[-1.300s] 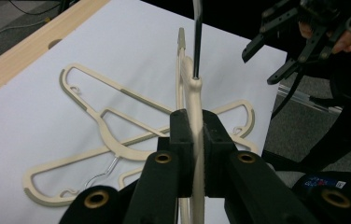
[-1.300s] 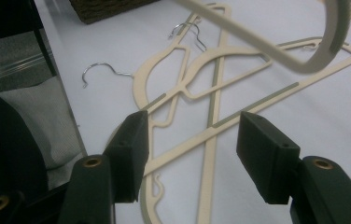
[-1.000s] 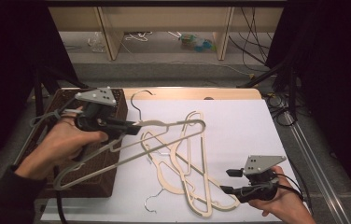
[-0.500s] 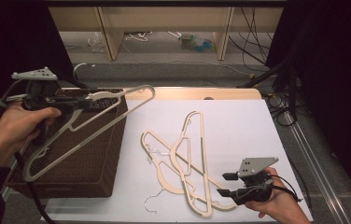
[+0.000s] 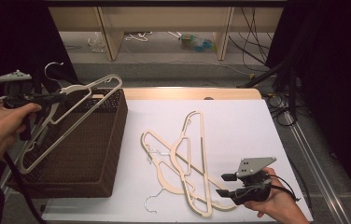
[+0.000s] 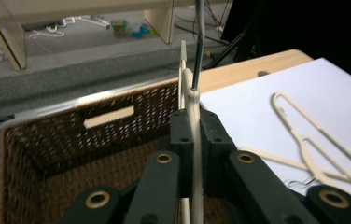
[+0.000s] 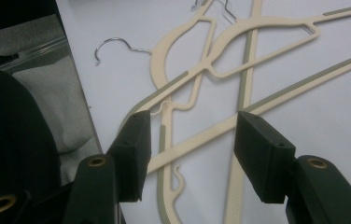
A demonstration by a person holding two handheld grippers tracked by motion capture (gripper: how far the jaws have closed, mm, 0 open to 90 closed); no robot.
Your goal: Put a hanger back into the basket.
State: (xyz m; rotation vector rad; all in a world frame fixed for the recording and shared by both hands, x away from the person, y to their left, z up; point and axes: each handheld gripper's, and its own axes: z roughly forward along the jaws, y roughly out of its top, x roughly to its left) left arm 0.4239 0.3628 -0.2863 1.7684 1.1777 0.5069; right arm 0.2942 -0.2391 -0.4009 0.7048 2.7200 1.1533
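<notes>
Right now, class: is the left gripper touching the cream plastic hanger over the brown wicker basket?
Touching. The left gripper view shows the left gripper with jaws shut flat against the cream hanger.

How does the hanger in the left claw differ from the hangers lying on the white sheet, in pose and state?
The held hanger is clamped in the shut left claw and hangs tilted in the air over the wicker basket; the loose hangers lie flat, overlapping each other, on the white sheet. The right claw stands open just above the loose ones, gripping none. All are cream hangers with metal hooks.
</notes>
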